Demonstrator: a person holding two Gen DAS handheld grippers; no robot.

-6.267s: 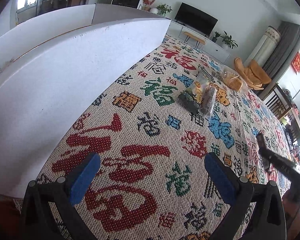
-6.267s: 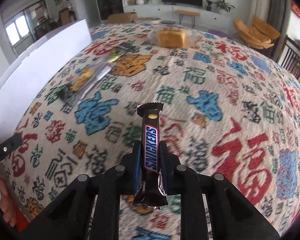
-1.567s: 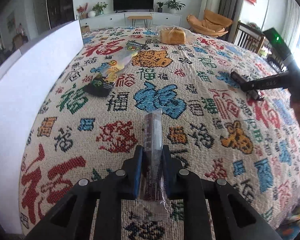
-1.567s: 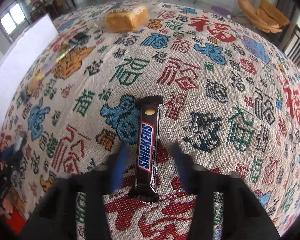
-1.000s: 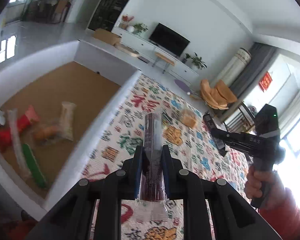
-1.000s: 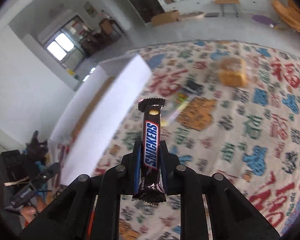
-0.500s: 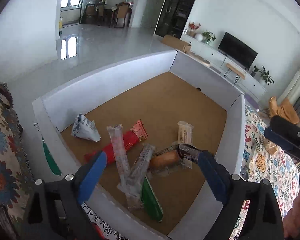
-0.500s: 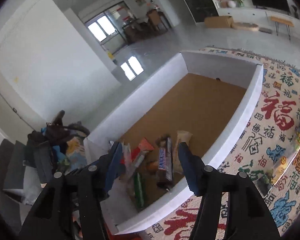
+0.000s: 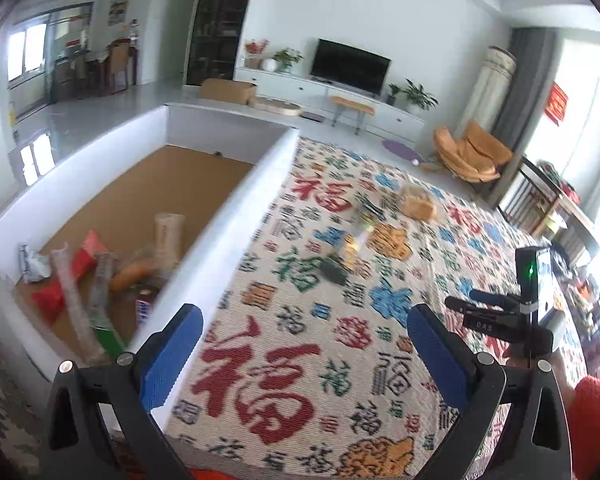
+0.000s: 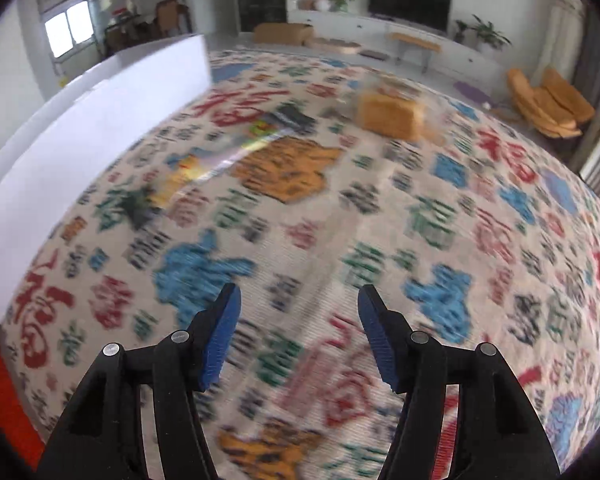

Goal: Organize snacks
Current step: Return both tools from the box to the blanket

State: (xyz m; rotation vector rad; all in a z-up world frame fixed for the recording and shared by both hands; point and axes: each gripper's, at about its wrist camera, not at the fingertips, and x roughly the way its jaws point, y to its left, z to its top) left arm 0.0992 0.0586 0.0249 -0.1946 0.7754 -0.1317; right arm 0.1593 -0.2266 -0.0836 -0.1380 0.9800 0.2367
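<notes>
Above the box's near right wall, the left gripper (image 9: pixel 304 344) is opening, nothing between its pads.
Snacks (image 9: pixel 100 280) lie in the white box (image 9: pixel 228 236), at its near end; from the right wrist, the right gripper (image 10: pixel 300 328) is opening, empty, over the patterned cloth (image 10: pixel 440 208), bread pack (image 10: pixel 392 116) near the far edge.

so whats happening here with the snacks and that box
A person is clearing snacks off a patterned cloth into a white box. Both the left gripper and the right gripper are empty, jaws opening. Several packets, including a Snickers bar, lie in the box. A bread loaf and clear candy packets remain on the cloth.
</notes>
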